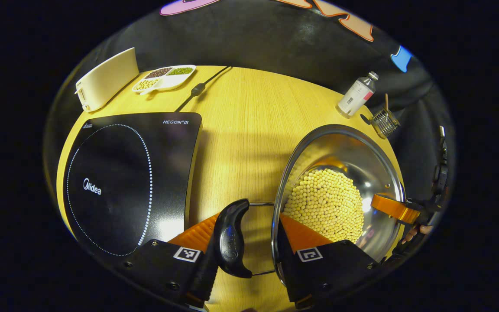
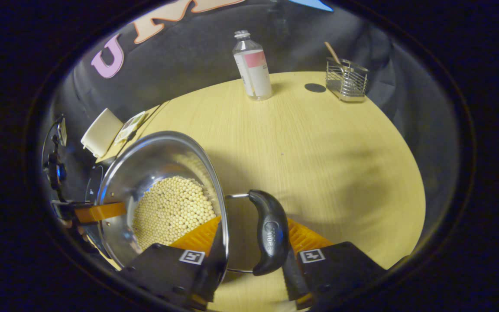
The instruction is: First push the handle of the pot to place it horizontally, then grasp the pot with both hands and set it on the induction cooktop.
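Wooden table [image 1: 241,130] spans my left gripper view; induction cooktop [image 1: 128,182] sits at 9 o'clock on it, top surface bare. Its cable [image 1: 199,89] runs off toward 12.

Pot [image 1: 340,182] is at 3 to 4 o'clock in my left gripper view, on the table just beside the cooktop, not on it. It holds a heap of pale round beans [image 1: 325,206]. In my right gripper view the pot [image 2: 158,182] is at 8 o'clock.

My left gripper [image 1: 249,240] straddles the pot's left side: one finger outside the black handle [image 1: 231,240], the other finger inside the rim over the beans. Handle and pot wall sit between my fingers. Jaws look spread wide; I can't tell whether both fingers press on anything.

My right gripper [image 2: 249,238] does the same on the opposite side: one finger inside the rim, the other past the black handle [image 2: 269,234]. Contact unclear here too. From the left gripper view it also shows at the pot's far rim, 3 o'clock.

Smaller stuff: cream box-like appliance [image 1: 106,78] at 10 o'clock, divided dish of grains [image 1: 165,78] at 11, bottle [image 2: 252,65] at 12 in my right gripper view, wire holder [image 2: 347,80] at 1 with a wooden stick in it.
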Tool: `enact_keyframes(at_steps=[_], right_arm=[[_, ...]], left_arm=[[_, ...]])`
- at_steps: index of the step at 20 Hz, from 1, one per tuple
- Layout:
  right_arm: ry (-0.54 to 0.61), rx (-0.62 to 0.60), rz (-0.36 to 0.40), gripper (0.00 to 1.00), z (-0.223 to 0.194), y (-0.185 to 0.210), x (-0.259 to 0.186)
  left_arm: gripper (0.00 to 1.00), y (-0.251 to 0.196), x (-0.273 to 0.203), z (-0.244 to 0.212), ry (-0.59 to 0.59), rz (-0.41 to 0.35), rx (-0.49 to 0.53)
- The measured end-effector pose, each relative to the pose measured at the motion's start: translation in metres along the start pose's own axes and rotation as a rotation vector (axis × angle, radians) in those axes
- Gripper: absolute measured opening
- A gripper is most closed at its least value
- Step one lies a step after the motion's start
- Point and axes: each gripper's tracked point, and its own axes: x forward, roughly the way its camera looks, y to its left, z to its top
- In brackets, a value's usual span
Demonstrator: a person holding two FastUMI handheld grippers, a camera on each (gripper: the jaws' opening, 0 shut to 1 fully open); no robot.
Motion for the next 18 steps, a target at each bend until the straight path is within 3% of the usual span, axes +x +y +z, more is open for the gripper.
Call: enact_keyframes(at_steps=[4,7,8,10,11,13,14,15,16,18], right_arm=[[0.008,0.047,0.022,0.50,0.002,0.005,-0.007],[-0.002,0.034,0.032,0.50,0.000,0.012,-0.020],[-0.007,0.037,0.038,0.55,0.001,0.015,-0.024],[-0.018,0.042,0.051,0.55,0.003,0.024,-0.031],[-0.025,0.041,0.058,0.50,0.005,0.029,-0.035],[-0.041,0.038,0.075,0.50,0.006,0.043,-0.043],[-0.049,0.035,0.085,0.50,0.007,0.051,-0.046],[-0.055,0.034,0.095,0.55,0.007,0.059,-0.049],[-0.058,0.036,0.103,0.50,0.006,0.068,-0.051],[-0.058,0.042,0.117,0.50,0.003,0.087,-0.053]], left_arm=[[0.59,0.000,-0.006,-0.008,0.050,-0.016,-0.076],[0.62,0.000,-0.020,-0.009,0.031,-0.022,-0.103],[0.61,0.001,-0.026,-0.005,0.016,-0.020,-0.095],[0.58,0.007,-0.036,-0.001,-0.003,-0.012,-0.081],[0.58,0.009,-0.044,0.000,-0.010,-0.008,-0.085],[0.60,0.017,-0.060,0.003,-0.029,-0.001,-0.087],[0.56,0.022,-0.067,0.007,-0.044,0.003,-0.083],[0.58,0.028,-0.074,0.009,-0.056,0.007,-0.078],[0.58,0.035,-0.081,0.011,-0.060,0.013,-0.078],[0.58,0.051,-0.093,0.014,-0.075,0.022,-0.074]])
